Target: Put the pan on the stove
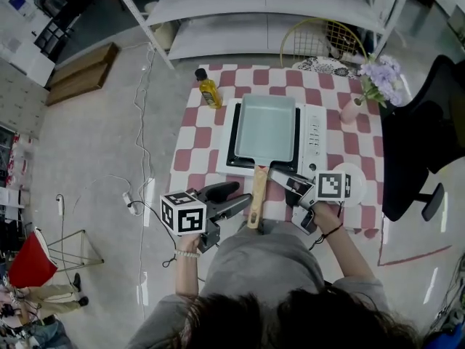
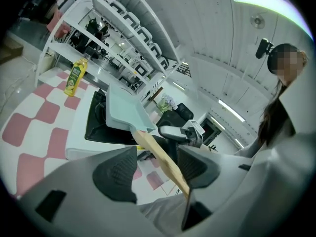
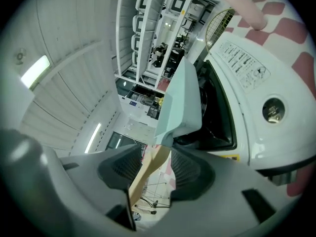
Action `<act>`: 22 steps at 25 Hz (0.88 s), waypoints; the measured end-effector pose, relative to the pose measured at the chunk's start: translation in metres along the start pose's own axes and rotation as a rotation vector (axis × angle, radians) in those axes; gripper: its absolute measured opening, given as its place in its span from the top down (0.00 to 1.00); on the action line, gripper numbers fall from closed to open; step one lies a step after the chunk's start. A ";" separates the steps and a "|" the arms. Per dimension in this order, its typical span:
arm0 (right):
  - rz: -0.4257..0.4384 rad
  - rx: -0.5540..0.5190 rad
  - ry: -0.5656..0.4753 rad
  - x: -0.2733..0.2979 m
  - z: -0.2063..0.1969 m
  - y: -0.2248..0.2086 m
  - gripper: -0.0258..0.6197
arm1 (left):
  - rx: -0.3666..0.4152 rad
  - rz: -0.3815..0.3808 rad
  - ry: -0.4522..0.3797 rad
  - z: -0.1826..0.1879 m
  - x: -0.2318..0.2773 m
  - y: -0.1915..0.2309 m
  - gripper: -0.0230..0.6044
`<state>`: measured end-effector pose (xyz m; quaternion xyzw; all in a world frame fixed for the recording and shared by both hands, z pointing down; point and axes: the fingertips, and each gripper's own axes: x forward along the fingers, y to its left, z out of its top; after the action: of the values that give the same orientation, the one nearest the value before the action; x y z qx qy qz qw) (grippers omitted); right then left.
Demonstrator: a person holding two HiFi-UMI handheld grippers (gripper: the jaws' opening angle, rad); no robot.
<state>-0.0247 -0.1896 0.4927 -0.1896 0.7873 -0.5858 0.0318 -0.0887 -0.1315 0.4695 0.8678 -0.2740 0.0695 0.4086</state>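
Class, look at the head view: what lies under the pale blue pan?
The stove and its black cooktop show around the pan; the part directly beneath is covered.

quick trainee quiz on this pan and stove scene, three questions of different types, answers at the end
1. True or false: the pan is over the stove, not on the cloth.
2. What runs between the jaws of both the left gripper and the right gripper? A) a spoon B) the pan's handle C) a cup
3. In the head view, on which side of the stove does the bottle stand?
Key: 1 true; 2 B; 3 left
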 end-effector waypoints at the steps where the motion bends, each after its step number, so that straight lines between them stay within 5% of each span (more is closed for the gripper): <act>1: 0.002 -0.012 -0.001 -0.001 0.000 0.002 0.65 | 0.011 0.010 -0.010 0.001 -0.001 -0.001 0.52; 6: -0.012 -0.089 -0.004 -0.006 0.002 0.009 0.78 | 0.068 0.047 -0.073 0.010 -0.005 -0.006 0.65; 15: -0.028 -0.256 -0.033 -0.016 0.013 0.019 0.85 | 0.165 0.142 -0.161 0.020 -0.011 -0.009 0.84; 22: -0.023 -0.390 -0.075 -0.024 0.023 0.030 0.90 | 0.226 0.190 -0.205 0.024 -0.010 -0.011 0.89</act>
<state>-0.0040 -0.1955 0.4535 -0.2229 0.8820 -0.4149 0.0170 -0.0936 -0.1390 0.4428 0.8809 -0.3855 0.0496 0.2699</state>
